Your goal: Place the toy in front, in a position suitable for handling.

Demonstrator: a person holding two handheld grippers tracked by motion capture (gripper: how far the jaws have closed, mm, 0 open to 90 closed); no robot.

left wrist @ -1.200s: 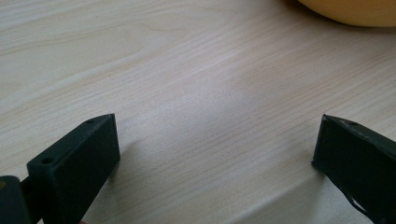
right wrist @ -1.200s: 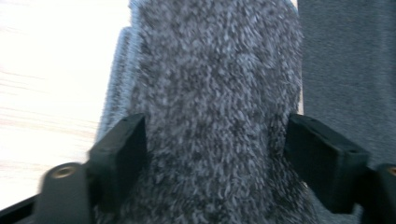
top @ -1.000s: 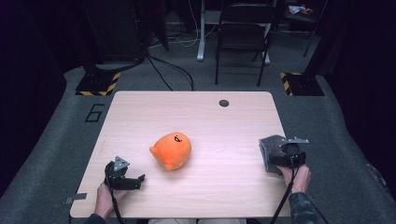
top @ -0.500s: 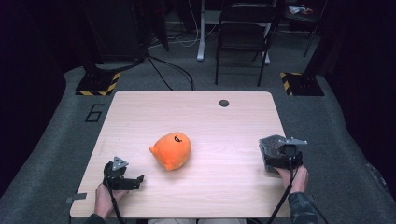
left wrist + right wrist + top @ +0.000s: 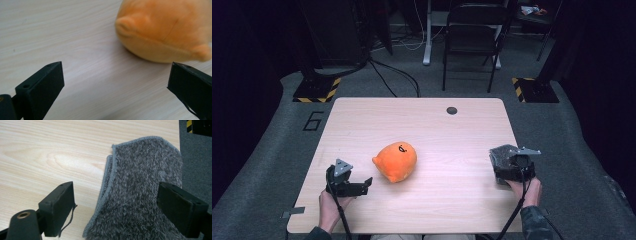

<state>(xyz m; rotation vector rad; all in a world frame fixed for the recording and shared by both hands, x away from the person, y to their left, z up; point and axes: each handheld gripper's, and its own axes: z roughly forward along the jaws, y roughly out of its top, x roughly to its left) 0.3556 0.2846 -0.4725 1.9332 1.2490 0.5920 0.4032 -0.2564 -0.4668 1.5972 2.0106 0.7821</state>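
nothing is gripped yet: the orange plush toy (image 5: 396, 161) lies mid-counter (image 5: 422, 125), the left gripper (image 5: 362, 186) just beside it with jaws wide open and empty, while the right gripper (image 5: 117, 207) well away from the toy straddles a grey fuzzy cloth (image 5: 145, 195), jaws open.

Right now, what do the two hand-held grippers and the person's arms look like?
Both are black. The left hand-held gripper and right hand-held gripper each carry a grey three-cornered plate and trail a black cable. Their jaws are blocky black pads. The right arm wears a dark patterned sleeve.
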